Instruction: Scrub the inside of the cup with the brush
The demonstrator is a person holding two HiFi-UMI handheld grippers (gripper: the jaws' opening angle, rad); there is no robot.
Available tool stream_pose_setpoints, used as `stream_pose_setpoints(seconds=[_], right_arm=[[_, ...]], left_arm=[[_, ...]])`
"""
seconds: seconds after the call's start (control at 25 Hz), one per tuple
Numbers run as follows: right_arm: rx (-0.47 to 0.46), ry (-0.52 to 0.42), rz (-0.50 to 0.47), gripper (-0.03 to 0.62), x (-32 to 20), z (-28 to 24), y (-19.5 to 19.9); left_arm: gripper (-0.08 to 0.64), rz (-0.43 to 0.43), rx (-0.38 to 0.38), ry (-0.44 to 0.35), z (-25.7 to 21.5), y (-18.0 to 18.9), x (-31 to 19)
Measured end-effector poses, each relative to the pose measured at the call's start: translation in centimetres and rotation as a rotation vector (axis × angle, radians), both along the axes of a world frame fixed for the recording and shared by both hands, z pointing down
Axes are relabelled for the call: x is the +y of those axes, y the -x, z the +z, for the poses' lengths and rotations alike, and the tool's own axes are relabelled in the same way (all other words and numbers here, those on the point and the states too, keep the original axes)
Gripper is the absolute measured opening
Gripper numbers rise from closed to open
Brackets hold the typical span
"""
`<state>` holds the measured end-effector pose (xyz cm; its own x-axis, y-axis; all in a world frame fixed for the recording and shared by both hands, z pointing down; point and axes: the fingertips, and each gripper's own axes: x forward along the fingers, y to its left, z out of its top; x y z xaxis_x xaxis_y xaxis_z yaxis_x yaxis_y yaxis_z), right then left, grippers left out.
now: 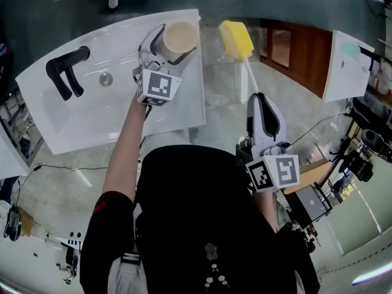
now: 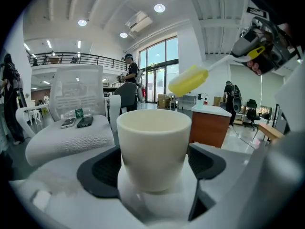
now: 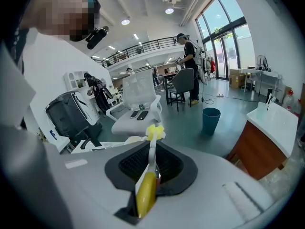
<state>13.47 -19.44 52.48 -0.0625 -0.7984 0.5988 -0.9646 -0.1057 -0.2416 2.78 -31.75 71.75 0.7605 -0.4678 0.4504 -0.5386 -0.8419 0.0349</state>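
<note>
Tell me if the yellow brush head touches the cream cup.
Apart. Head view shows a gap between yellow sponge brush head and round cream cup.

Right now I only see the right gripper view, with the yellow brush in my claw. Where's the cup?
Observer: The cup stands upright on the sink, near its right edge, between the left claw jaws.
Operator: Is that claw squeezing it?
Observer: No. The jaws stand wide open, and the pads don't seem to press on the cup.
Operator: Am I inside the cup?
Observer: Not yet. The brush hangs to the right of the cup, apart from it and past the sink's edge.
</note>
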Motion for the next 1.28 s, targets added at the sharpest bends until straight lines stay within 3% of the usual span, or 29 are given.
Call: stream_pose_setpoints(seconds=[0.32, 0.84, 1.28], right_arm=[[-0.003, 0.0, -0.001, 0.041, 0.6, -0.1, 0.3], [0.0, -0.014, -0.006, 0.041, 1.9, -0.4, 0.4], [-0.015, -0.071, -0.084, 0.041, 3.6, -1.3, -0.1]], left_arm=[[0.44, -0.025, -0.045, 0.033, 0.8, -0.2, -0.5], [0.44, -0.025, -0.039, -0.011, 0.8, -1.0, -1.0], [0.44, -0.058, -0.079, -0.022, -0.9, 0.8, 3.4]])
